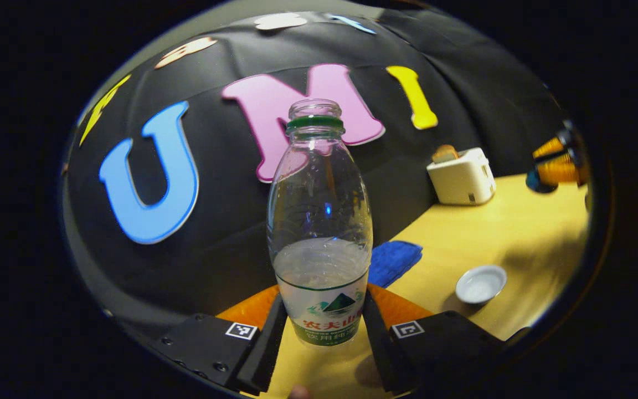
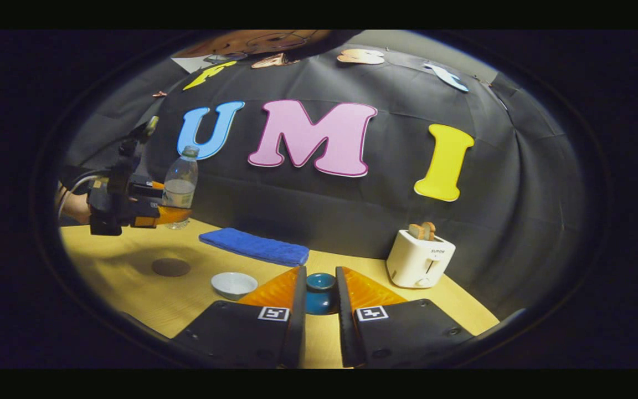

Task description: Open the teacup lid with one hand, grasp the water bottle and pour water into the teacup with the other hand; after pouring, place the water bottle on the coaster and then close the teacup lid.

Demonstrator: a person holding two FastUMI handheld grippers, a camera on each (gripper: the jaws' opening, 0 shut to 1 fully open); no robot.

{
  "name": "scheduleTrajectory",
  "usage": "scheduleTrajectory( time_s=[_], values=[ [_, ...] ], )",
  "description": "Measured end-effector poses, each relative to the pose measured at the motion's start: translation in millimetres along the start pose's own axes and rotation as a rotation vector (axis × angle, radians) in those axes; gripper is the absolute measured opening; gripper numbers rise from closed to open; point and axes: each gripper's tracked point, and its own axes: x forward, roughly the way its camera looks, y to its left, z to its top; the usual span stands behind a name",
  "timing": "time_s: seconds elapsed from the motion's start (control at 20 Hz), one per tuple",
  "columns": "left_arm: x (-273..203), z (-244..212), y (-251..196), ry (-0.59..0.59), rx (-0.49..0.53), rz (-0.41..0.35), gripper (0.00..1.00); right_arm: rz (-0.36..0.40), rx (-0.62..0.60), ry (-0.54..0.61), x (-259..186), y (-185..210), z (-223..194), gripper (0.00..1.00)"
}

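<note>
In the left gripper view my left gripper (image 1: 322, 313) is shut on the clear water bottle (image 1: 319, 221), which stands upright, uncapped and part full. The right gripper view shows that bottle (image 2: 180, 183) and the left gripper (image 2: 178, 215) lifted above the table at the far left. Below them lies a round brown coaster (image 2: 170, 267). A white teacup (image 2: 233, 284) (image 1: 480, 284) sits uncovered on the table. My right gripper (image 2: 320, 310) is shut on the dark blue teacup lid (image 2: 320, 291). From the left gripper view, the right gripper (image 1: 554, 163) holds the lid (image 1: 538, 182) at the far right.
A folded blue cloth (image 2: 255, 246) (image 1: 394, 260) lies by the back wall. A white toaster (image 2: 420, 257) (image 1: 462, 176) with bread in it stands at the back right of the yellow wooden table (image 2: 130, 288). A hand (image 2: 75, 208) holds the left gripper.
</note>
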Motion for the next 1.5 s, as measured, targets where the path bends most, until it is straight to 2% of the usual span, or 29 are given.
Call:
scheduleTrajectory(
  time_s=[0.25, 0.35, 0.55, 0.6, 0.65, 0.7, 0.9, 0.95, 1.05, 1.1, 1.15, 1.25, 1.3, 1.35, 1.4, 1.45, 1.5],
  values=[
    [5.9, -21.6, -15.2, 0.05, -0.215, -0.082, 0.73, 0.007, 0.008, 0.002, 5.9, 7.4, 4.2, 0.34],
    [-3.8, -40.8, -24.9, 0.079, -0.284, -0.084, 0.74, 0.007, 0.003, 0.001, 7.8, 9.2, 5.5, 0.29],
    [-10.6, -68.8, -27.2, 0.134, -0.397, -0.078, 0.73, 0.014, -0.008, 0.01, 10.1, 13.5, 4.8, 0.29],
    [-11.8, -77.6, -27.5, 0.149, -0.408, -0.07, 0.74, 0.015, -0.01, 0.011, 10.1, 14.9, 4.3, 0.34],
    [-12.1, -82.8, -26.7, 0.157, -0.407, -0.062, 0.74, 0.017, -0.012, 0.014, 10.3, 15.5, 3.9, 0.29],
    [-11.9, -86.6, -27.6, 0.161, -0.399, -0.059, 0.74, 0.017, -0.014, 0.014, 10.6, 16.4, 3.6, 0.29],
    [-11.8, -87.7, -39.7, 0.145, -0.387, -0.093, 0.75, 0.022, -0.016, 0.023, 15.1, 19.2, 1.9, 0.29],
    [-9.5, -91.7, -39.6, 0.147, -0.379, -0.086, 0.76, 0.025, -0.019, 0.022, 16.0, 20.7, 3.1, 0.34],
    [-8.6, -96.0, -39.5, 0.159, -0.373, -0.079, 0.77, 0.029, -0.021, 0.019, 17.3, 23.0, 4.8, 0.29],
    [-8.2, -98.2, -39.1, 0.165, -0.375, -0.075, 0.77, 0.031, -0.02, 0.02, 18.1, 24.3, 4.7, 0.34],
    [-8.9, -101.6, -39.7, 0.173, -0.381, -0.074, 0.77, 0.034, -0.018, 0.022, 19.1, 26.0, 4.2, 0.29],
    [-10.2, -105.0, -39.0, 0.182, -0.39, -0.07, 0.78, 0.04, -0.015, 0.026, 20.7, 29.4, 3.2, 0.29],
    [-10.9, -103.2, -38.6, 0.176, -0.397, -0.072, 0.78, 0.043, -0.014, 0.026, 21.6, 31.2, 2.9, 0.34],
    [-10.1, -104.1, -39.9, 0.174, -0.402, -0.07, 0.8, 0.046, -0.012, 0.028, 22.3, 32.9, 2.2, 0.29],
    [-10.4, -104.6, -40.0, 0.177, -0.403, -0.072, 0.81, 0.049, -0.007, 0.032, 23.3, 35.3, 0.9, 0.34],
    [-10.9, -107.9, -40.4, 0.186, -0.399, -0.069, 0.94, 0.055, 0.0, 0.033, 25.3, 38.1, 0.5, 0.34],
    [-11.3, -109.9, -40.1, 0.194, -0.397, -0.066, 0.94, 0.061, 0.01, 0.034, 26.5, 42.0, 0.6, 0.29]
  ],
)
